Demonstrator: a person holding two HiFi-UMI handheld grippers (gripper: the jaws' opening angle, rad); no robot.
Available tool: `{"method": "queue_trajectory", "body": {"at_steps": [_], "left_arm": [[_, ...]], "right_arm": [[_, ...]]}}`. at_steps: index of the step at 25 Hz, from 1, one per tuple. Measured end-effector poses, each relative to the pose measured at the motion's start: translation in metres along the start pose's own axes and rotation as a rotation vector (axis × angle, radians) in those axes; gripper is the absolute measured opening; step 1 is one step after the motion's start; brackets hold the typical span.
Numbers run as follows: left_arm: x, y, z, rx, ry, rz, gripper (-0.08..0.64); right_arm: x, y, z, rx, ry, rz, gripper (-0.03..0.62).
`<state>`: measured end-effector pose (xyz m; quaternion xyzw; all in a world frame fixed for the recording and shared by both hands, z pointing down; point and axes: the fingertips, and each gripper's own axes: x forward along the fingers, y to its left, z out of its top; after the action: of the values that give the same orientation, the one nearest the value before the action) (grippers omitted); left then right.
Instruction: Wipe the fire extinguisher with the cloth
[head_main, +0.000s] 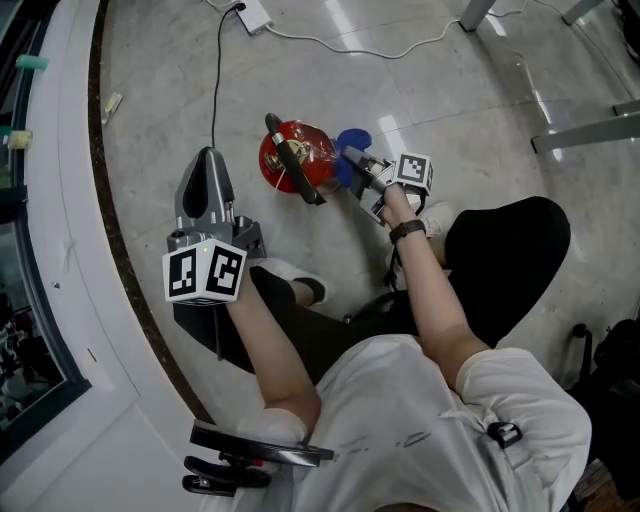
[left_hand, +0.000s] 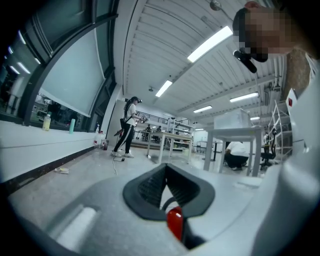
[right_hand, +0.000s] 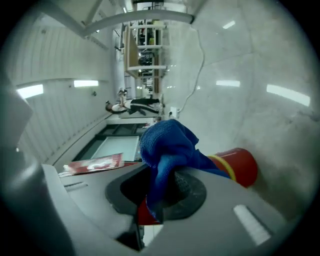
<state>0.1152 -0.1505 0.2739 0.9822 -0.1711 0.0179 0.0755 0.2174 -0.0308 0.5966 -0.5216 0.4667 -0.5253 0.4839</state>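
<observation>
Two grippers split the work: our right gripper pinches the bunched blue microfibre cloth just beside the red metal fire extinguisher standing on the grey floor, ready to rub, while our left gripper, jaws together and empty, idles aside

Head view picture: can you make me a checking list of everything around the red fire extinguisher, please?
Surface: glossy grey floor.
Job's things: red fire extinguisher stands on the floor; blue cloth sits beside its top.
Clutter: one small pale scrap near the floor's dark edge strip.
Grippers: left tool shut and empty, off to the extinguisher's left; right tool shut on the cloth.
Cables: thin black cable and white cable lie on the floor, both starting near a white plug block.
Surroundings: curved white ledge at left; metal table legs at right.
</observation>
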Motion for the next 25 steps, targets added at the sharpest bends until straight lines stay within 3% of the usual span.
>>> {"method": "queue_trajectory", "body": {"at_steps": [4, 7, 9, 13, 17, 19, 25], "left_arm": [[0.004, 0.001, -0.006, 0.009, 0.045, 0.018, 0.0], [0.007, 0.01, -0.011, 0.011, 0.067, 0.042, 0.0], [0.01, 0.016, -0.015, 0.013, 0.079, 0.052, 0.0], [0.019, 0.023, -0.021, 0.026, 0.099, 0.054, 0.0], [0.029, 0.026, -0.011, 0.029, 0.082, 0.046, 0.0], [0.032, 0.027, 0.001, 0.028, 0.059, 0.05, 0.0], [0.031, 0.018, 0.039, 0.01, -0.038, 0.048, 0.0]], "right_arm": [[0.002, -0.101, 0.007, 0.142, -0.107, -0.114, 0.061], [0.002, -0.149, 0.004, 0.24, -0.188, -0.151, 0.063], [0.003, -0.172, 0.003, 0.22, -0.194, -0.221, 0.063], [0.0, -0.226, -0.004, 0.174, -0.166, -0.438, 0.063], [0.003, -0.228, 0.001, 0.079, 0.006, -0.546, 0.063], [0.009, -0.184, 0.015, 0.019, 0.079, -0.477, 0.064], [0.006, 0.115, 0.075, -0.201, 0.051, 0.088, 0.066]]}}
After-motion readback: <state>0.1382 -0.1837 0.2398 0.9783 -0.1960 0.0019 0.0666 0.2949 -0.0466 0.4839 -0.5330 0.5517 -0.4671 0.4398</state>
